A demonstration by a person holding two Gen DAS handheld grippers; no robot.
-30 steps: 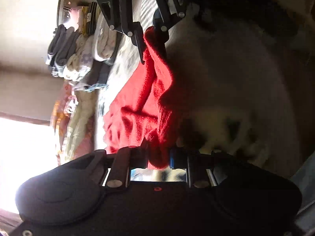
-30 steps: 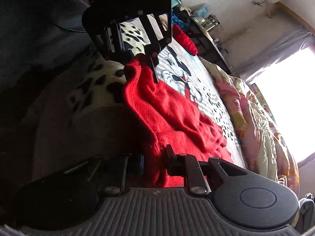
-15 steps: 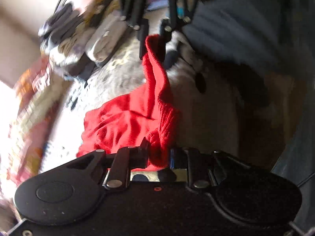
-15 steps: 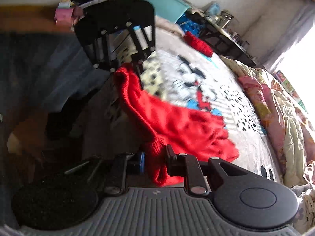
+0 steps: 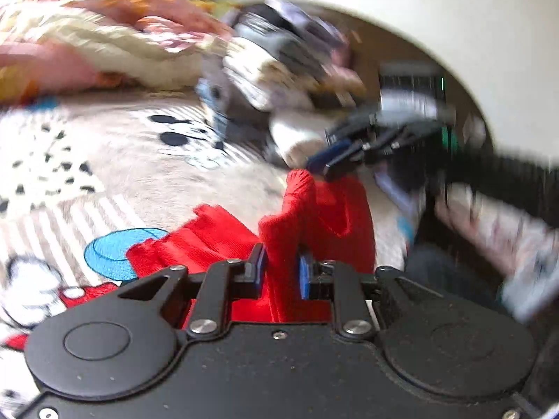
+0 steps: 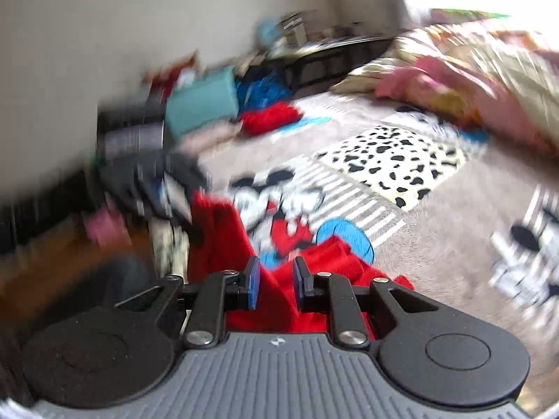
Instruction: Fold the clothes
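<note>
A red knit garment (image 5: pixel 314 216) hangs stretched between my two grippers above the cartoon-print bedspread (image 5: pixel 115 174). In the left wrist view my left gripper (image 5: pixel 281 272) is shut on one bunched edge of it. The right gripper (image 5: pixel 325 167) shows blurred beyond, holding the far end. In the right wrist view my right gripper (image 6: pixel 274 281) is shut on red garment (image 6: pixel 223 237) cloth, and the left gripper (image 6: pixel 164 192) appears blurred at the other end. The lower part of the garment trails onto the bed.
A crumpled pink and cream quilt (image 5: pixel 104 45) lies along the far side of the bed. A pile of folded clothes (image 5: pixel 279 70) sits near the wall. A teal box (image 6: pixel 202 101), another red cloth (image 6: pixel 269 118) and a dark cluttered table (image 6: pixel 314 59) stand past the bed's end.
Both grippers rolled upright and swung up and across the bed, carrying the red garment with them. The views now show the bedspread level. Both grips stayed shut.
</note>
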